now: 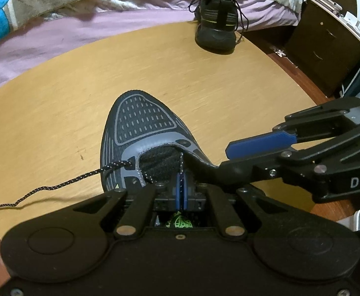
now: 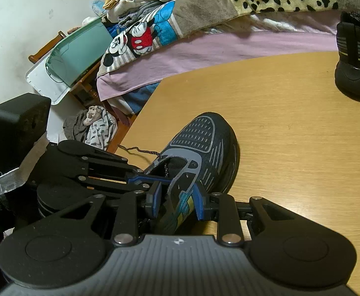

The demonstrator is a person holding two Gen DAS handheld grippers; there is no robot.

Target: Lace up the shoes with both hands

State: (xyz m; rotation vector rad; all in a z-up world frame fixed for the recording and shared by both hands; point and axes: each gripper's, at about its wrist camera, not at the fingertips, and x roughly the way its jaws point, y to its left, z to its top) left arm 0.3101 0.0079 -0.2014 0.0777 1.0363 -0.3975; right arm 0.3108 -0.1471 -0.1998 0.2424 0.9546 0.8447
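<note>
A dark grey mesh shoe [image 1: 140,128] lies on the wooden table [image 1: 56,98] with its toe pointing away from me. My left gripper [image 1: 181,188] is shut on the speckled black lace [image 1: 181,161] just above the tongue. The lace's other end [image 1: 56,186] passes through a left eyelet and trails across the table. My right gripper [image 2: 177,199] is shut on the shoe's [image 2: 204,143] right eyelet flap, one pad inside and one outside. In the left wrist view the right gripper [image 1: 212,155] reaches in from the right. In the right wrist view the left gripper [image 2: 163,180] comes in from the left.
A second black shoe [image 1: 217,24] with loose laces stands at the table's far edge, also in the right wrist view [image 2: 357,56]. A bed with a purple sheet [image 1: 56,32] borders the table. A dark cabinet [image 1: 328,49] stands right; a green bin [image 2: 81,49] and clothes [image 2: 93,128] lie left.
</note>
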